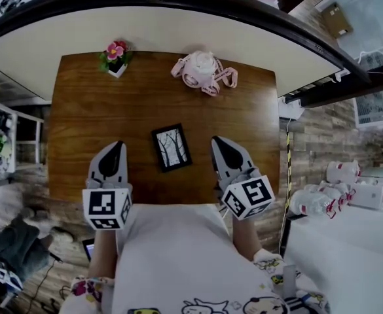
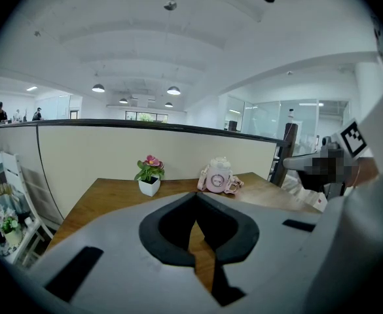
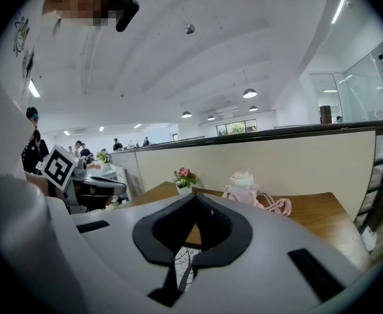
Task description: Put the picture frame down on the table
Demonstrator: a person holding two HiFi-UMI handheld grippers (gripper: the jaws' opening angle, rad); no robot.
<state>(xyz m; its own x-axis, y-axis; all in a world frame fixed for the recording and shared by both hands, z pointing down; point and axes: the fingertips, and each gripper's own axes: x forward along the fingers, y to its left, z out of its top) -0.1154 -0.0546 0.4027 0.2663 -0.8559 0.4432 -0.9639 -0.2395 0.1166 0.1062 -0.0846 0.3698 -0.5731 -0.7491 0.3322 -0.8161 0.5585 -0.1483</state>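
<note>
Picture frame (image 1: 171,147) on table (image 1: 86,123), potted flower (image 1: 116,57)

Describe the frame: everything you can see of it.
The frame is small and upright-rectangular, with a thin black border around a white picture of bare dark trees. It appears to lie flat and face up on the wooden table, turned slightly off square, near the front middle. It sits between the left gripper and the right gripper. Both are shut and neither touches it. Only the table is in contact with it.
</note>
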